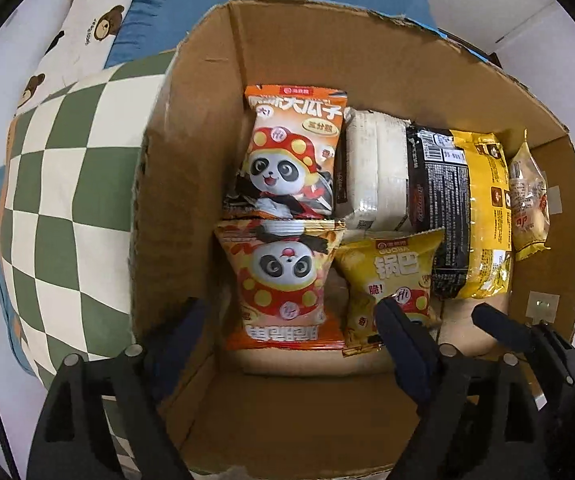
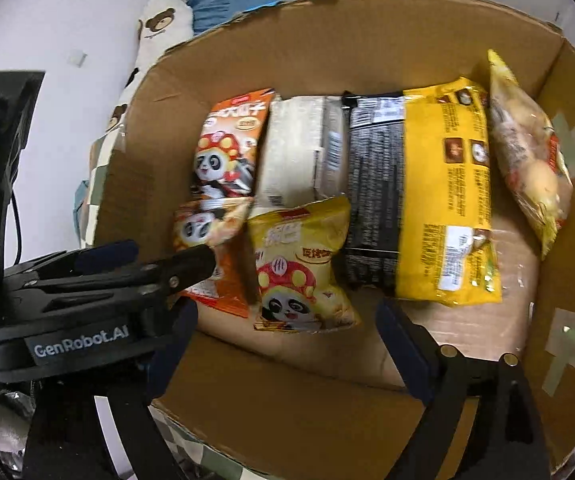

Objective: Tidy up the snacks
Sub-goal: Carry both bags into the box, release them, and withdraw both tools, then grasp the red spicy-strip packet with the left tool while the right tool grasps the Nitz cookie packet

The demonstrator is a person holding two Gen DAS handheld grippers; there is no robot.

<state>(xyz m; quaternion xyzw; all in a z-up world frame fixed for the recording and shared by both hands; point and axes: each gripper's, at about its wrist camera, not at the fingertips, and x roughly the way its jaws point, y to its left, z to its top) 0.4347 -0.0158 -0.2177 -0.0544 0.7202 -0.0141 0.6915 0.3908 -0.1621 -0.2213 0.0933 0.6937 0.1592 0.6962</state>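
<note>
A cardboard box (image 1: 367, 60) (image 2: 327, 40) holds several snack packs. In the left wrist view two orange panda bags (image 1: 287, 288) lie at the box's left, one behind the other. A small yellow panda bag (image 1: 391, 268) (image 2: 299, 264) is beside the nearer one. Behind them stand a white pack (image 1: 375, 168), a black pack (image 1: 439, 200), a long yellow pack (image 2: 447, 200) and a clear bag of buns (image 2: 527, 152). My left gripper (image 1: 291, 308) (image 2: 173, 251) hangs open over the near orange bag, pads apart from it. My right gripper (image 2: 287, 312) is open over the yellow bag's near edge, holding nothing.
A green-and-white checked cushion (image 1: 63, 200) presses against the box's left wall. A bear-print pillow (image 1: 87, 28) and blue bedding (image 1: 287, 0) lie behind it. Bare cardboard floor shows at the box's near right (image 2: 467, 328). Tape patches (image 2: 567, 340) mark the right wall.
</note>
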